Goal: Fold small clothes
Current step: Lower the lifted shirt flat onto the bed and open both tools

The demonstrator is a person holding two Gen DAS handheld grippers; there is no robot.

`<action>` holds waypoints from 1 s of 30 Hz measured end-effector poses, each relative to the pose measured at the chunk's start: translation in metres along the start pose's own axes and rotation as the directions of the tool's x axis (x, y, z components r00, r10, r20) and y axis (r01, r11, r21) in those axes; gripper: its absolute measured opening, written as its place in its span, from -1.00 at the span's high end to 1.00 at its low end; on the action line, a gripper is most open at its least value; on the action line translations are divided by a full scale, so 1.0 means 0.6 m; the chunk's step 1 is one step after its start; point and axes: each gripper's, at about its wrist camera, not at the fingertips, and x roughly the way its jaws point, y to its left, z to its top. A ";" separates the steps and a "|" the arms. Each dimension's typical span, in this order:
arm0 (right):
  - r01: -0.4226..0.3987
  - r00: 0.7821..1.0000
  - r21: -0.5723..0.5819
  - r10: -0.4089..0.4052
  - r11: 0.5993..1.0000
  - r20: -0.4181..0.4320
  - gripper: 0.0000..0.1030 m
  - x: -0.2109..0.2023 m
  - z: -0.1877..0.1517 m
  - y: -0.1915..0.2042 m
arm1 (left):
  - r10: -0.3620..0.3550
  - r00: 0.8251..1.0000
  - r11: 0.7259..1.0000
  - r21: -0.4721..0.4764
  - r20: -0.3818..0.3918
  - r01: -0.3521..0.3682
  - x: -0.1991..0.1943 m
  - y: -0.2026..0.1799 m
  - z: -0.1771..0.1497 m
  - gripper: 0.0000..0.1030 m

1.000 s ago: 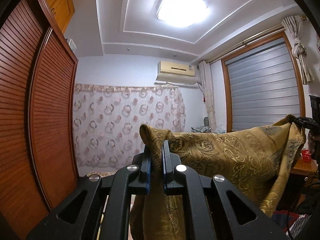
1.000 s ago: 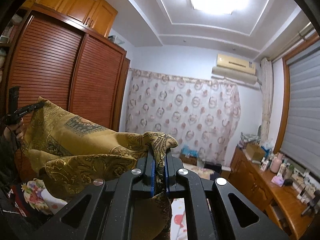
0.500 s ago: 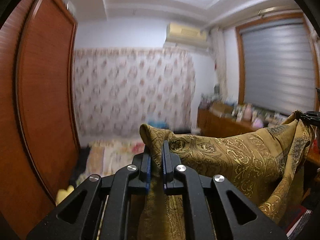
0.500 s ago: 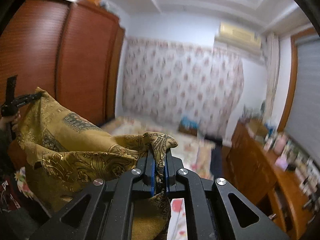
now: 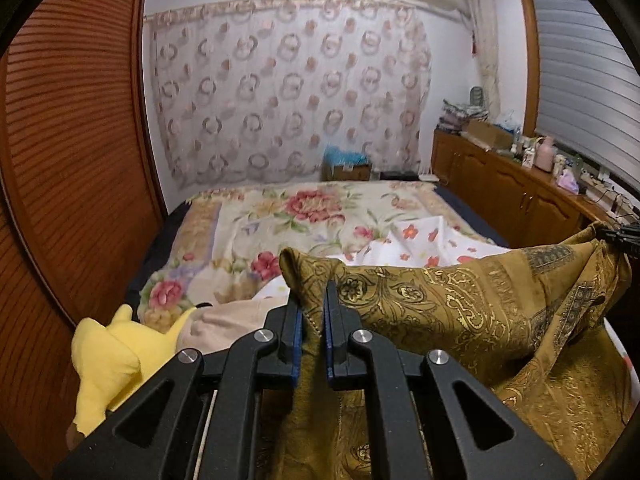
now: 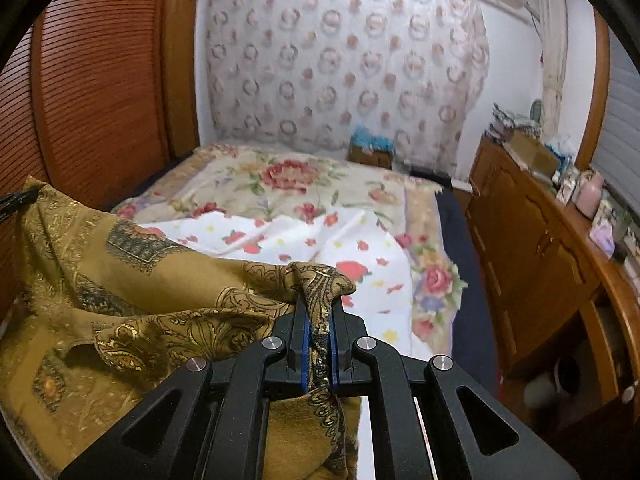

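A mustard-gold patterned cloth point(image 5: 460, 312) hangs stretched between my two grippers above the near end of the bed. My left gripper point(image 5: 312, 308) is shut on one corner of it, which bunches up between the blue pads. My right gripper point(image 6: 318, 320) is shut on the other corner of the gold cloth point(image 6: 120, 288). In the left wrist view the right gripper point(image 5: 620, 236) shows at the far right edge, pinching the cloth. In the right wrist view the left gripper point(image 6: 16, 200) shows at the far left edge. The cloth sags in folds between them.
The bed point(image 5: 312, 208) carries a floral blanket, with a white flowered garment point(image 6: 300, 240) lying on it. A yellow plush toy point(image 5: 116, 356) and a beige cloth point(image 5: 232, 324) lie at the near left. A slatted wardrobe point(image 5: 68, 152) stands left, a wooden cabinet point(image 6: 532, 248) with clutter right.
Both grippers have come down and tipped forward with the gold cloth still held. The views have swung from the ceiling and curtain to the bed below.
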 end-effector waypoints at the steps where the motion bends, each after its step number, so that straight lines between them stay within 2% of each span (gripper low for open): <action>1: 0.008 1.000 0.011 -0.008 1.000 -0.007 0.87 -0.001 0.000 -0.002 | 0.004 1.000 1.000 -0.003 -0.012 -0.004 0.010 0.001 -0.002 0.81; 3: 0.020 1.000 0.039 -0.019 0.999 -0.022 0.77 0.011 0.007 0.005 | 0.014 0.999 1.000 0.005 -0.049 -0.014 0.030 0.000 0.000 0.71; 4: 0.031 0.999 0.052 -0.029 0.998 -0.031 0.58 0.010 -0.002 0.005 | 0.021 0.997 1.000 0.018 -0.079 -0.020 0.038 -0.001 -0.001 0.58; 5: 0.046 0.998 0.071 -0.044 0.996 -0.039 0.45 0.001 -0.008 0.005 | 0.023 0.996 1.000 0.021 -0.088 -0.021 0.040 0.001 -0.002 0.36; 7: 0.043 0.998 0.087 -0.040 0.995 -0.045 0.40 0.005 -0.007 0.010 | 0.000 0.996 1.000 0.005 -0.084 0.001 0.031 0.004 -0.002 0.07; 9: 0.014 0.999 0.084 -0.011 0.996 -0.040 0.38 -0.004 -0.014 0.020 | -0.021 0.995 1.000 0.002 -0.097 0.022 0.023 0.008 -0.008 -0.12; 10: 0.008 0.999 0.083 -0.005 0.997 -0.040 0.33 -0.007 -0.018 0.022 | -0.030 0.993 1.000 0.002 -0.112 0.030 0.018 0.007 -0.016 -0.33; 11: -0.001 0.999 0.082 0.004 0.997 -0.041 0.25 -0.011 -0.022 0.025 | -0.039 0.992 0.999 0.003 -0.116 0.040 0.014 0.007 -0.021 -0.43; 14: -0.043 0.998 0.079 0.046 0.996 -0.033 0.14 -0.022 -0.040 0.029 | -0.058 0.989 0.998 0.014 -0.135 0.060 -0.008 0.002 -0.047 -0.45; 21: -0.119 0.992 0.055 0.121 0.991 -0.040 0.13 -0.028 -0.054 0.067 | -0.062 0.977 0.998 0.006 -0.202 0.065 -0.025 -0.001 -0.111 -0.45; 26: -0.179 0.982 0.064 0.182 0.982 -0.046 0.10 0.000 -0.043 0.106 | -0.055 0.971 0.998 -0.007 -0.235 0.055 -0.031 0.002 -0.133 -0.45; 30: -0.217 0.973 0.021 0.218 0.976 -0.073 0.10 0.026 -0.047 0.143 | -0.058 0.969 0.998 -0.020 -0.238 0.055 -0.042 0.013 -0.150 -0.45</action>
